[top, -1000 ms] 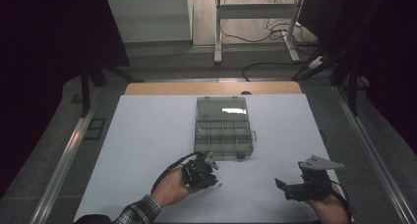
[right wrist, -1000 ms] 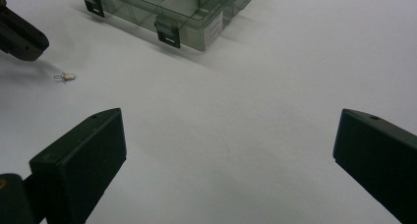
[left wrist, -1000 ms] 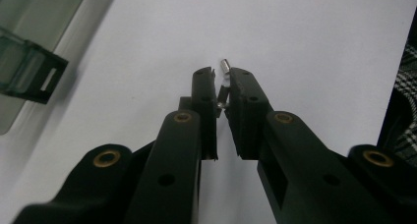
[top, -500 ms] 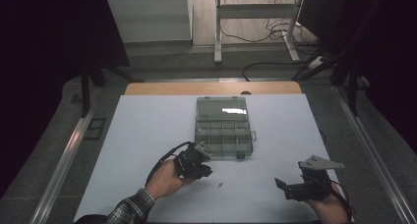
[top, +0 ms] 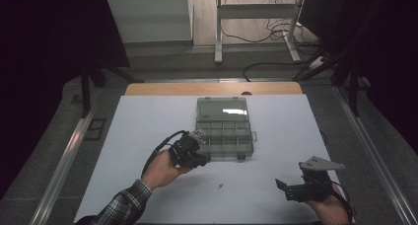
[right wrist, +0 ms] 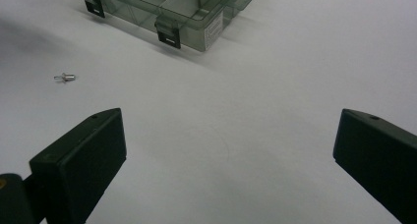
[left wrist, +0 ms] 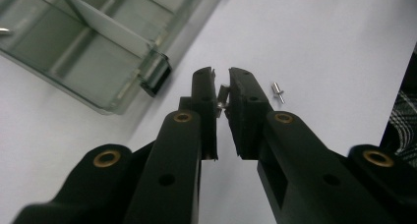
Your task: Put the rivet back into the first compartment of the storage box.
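The right gripper hangs over the white counter with its two black fingers spread wide and nothing between them. Ahead, at the top, sits a clear compartment box with dark latches on its near wall. A small metal rivet lies alone at left, apart from the box.

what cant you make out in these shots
- Small metal part pinched in the left gripper: the pads cover most of it in the left gripper view.
- Loose rivet on the sheet: too small in the high view to tell its shape.
- Box compartments: the high view is too dim to show any contents.
- Box label: too small to read in the right gripper view.
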